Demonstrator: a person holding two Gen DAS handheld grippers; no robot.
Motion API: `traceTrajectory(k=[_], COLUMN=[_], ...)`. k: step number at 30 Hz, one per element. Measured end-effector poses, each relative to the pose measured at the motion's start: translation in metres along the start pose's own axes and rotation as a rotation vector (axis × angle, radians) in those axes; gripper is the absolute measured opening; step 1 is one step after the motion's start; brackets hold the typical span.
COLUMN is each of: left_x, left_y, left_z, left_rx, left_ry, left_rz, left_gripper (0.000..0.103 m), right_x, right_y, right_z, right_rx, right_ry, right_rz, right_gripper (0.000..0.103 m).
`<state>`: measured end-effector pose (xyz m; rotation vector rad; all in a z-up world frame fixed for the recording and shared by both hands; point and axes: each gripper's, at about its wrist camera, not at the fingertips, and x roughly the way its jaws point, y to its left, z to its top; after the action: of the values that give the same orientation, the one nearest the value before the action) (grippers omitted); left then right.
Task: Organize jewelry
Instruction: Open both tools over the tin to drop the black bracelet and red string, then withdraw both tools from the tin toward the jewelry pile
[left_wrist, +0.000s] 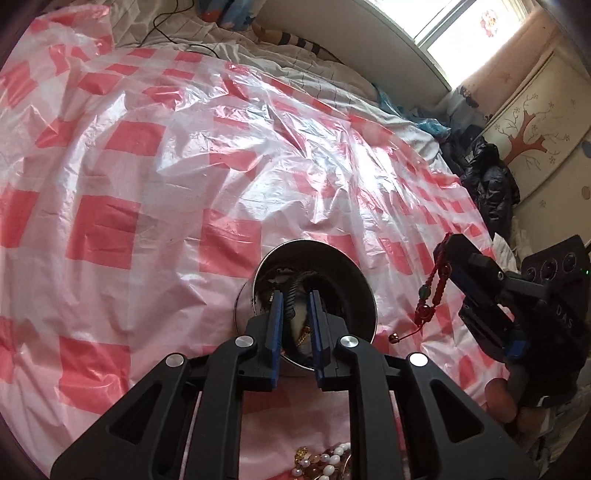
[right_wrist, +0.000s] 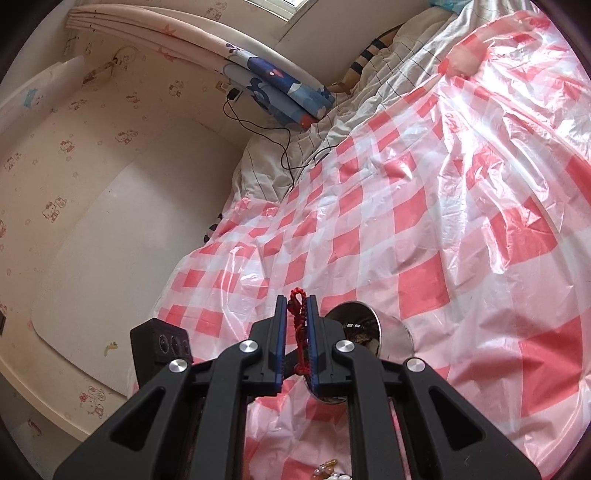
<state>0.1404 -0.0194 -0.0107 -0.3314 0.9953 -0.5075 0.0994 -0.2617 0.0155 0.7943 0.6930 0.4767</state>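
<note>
Bracelet: your right gripper (right_wrist: 298, 332) pinches a red braided cord bracelet (left_wrist: 430, 295) with dark red and green beads; it dangles above the cloth, just right of the tin.
Left gripper (left_wrist: 297, 314): your jaws sit narrow over the tin mouth, holding nothing you can see.
Tin: round shiny metal tin (left_wrist: 354, 280), tilted, with dark and gold pieces inside.
Cloth: red-and-white checked plastic sheet (left_wrist: 147, 184) over the bed.
Loose beads: pearl and amber pile (left_wrist: 325, 461) near you.

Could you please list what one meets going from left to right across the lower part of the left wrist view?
Left claw over the metal tin → red beaded bracelet → right claw gripping that bracelet.
</note>
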Motion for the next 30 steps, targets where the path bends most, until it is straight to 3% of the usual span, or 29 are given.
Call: traceTrajectory(k=[3,6,7,8,9,13,17,21,30], left_x=[-0.017,-0.033,-0.036,-0.036,-0.038,-0.045,-0.053,-0.058,-0.057], left_y=[0.004,0.018,0.022,0.025,0.028,0.026,0.022,0.019,0.004], left_z=[0.003,0.004,0.004,0.004,0.003,-0.001,-0.004,-0.01,-0.025], left_rx=[-0.024,-0.086,-0.107,-0.121,-0.132,-0.109,-0.069,-0.036,0.053], left_ry=[-0.064,-0.121,-0.124,-0.122,-0.117,-0.114,-0.117,-0.108,-0.068], left_rz=[-0.006,0.011,0.001,-0.008,-0.014,-0.002,0.022,0.058,0.106], left_gripper=[0.026,0.04,0.04,0.04,0.04,0.042,0.048,0.053,0.061], right_x=[0.005,0.021,0.032,0.037,0.038,0.023,0.002,-0.01,-0.028], right_y=[0.005,0.009,0.011,0.012,0.013,0.02,0.027,0.019,-0.001], right_z=[0.0,-0.008,-0.012,-0.015,-0.018,-0.016,-0.018,-0.022,-0.039], right_rx=[-0.023,-0.05,-0.071,-0.087,-0.103,-0.12,-0.162,-0.16,-0.162], right_ry=[-0.015,0.028,0.072,0.09,0.085,0.043,0.02,0.055,0.149], right_rz=[-0.01,-0.032,-0.058,-0.097,-0.132,-0.142,-0.176,-0.221,-0.336], right_gripper=[0.011,0.014,0.02,0.038,0.045,0.046,0.064,0.073,0.079])
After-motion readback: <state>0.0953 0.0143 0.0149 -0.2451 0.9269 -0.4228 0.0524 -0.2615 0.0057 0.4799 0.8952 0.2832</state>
